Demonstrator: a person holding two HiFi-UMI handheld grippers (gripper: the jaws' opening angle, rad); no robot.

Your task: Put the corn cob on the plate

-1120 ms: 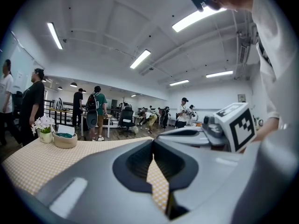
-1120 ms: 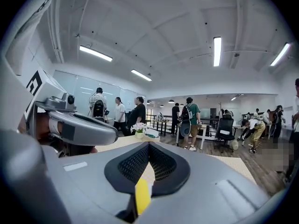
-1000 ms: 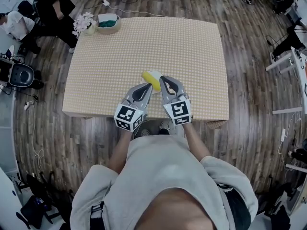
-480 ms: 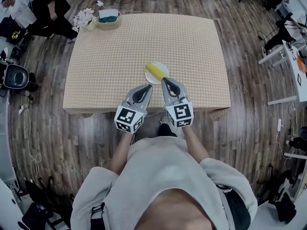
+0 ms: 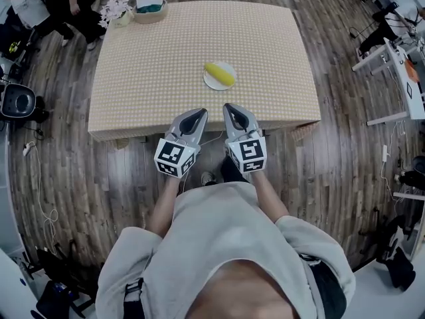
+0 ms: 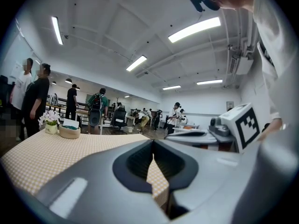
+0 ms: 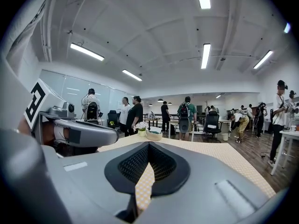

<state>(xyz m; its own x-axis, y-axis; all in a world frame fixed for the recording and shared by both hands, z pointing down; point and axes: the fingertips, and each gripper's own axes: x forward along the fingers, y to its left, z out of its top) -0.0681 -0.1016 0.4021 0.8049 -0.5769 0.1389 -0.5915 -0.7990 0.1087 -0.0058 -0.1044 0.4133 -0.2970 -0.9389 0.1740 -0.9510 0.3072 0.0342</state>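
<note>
The yellow corn cob (image 5: 218, 74) lies on the small white plate (image 5: 214, 82), near the middle of the checkered table (image 5: 153, 65). My left gripper (image 5: 201, 113) and right gripper (image 5: 228, 107) hang side by side just off the table's near edge, over the wooden floor, a short way back from the plate. In the left gripper view the left gripper (image 6: 153, 146) has its jaws closed together with nothing held. The right gripper (image 7: 148, 146) is also shut and empty. Plate and corn are hidden in both gripper views.
A tan bowl with something green in it (image 5: 149, 8) and a small pot of white flowers (image 5: 117, 8) stand at the table's far left corner. People stand beyond that corner (image 5: 40, 5). Another white table (image 5: 412, 78) is at the right.
Both grippers have drawn back from beside the plate to past the table's near edge. The corn cob stays on the plate.
</note>
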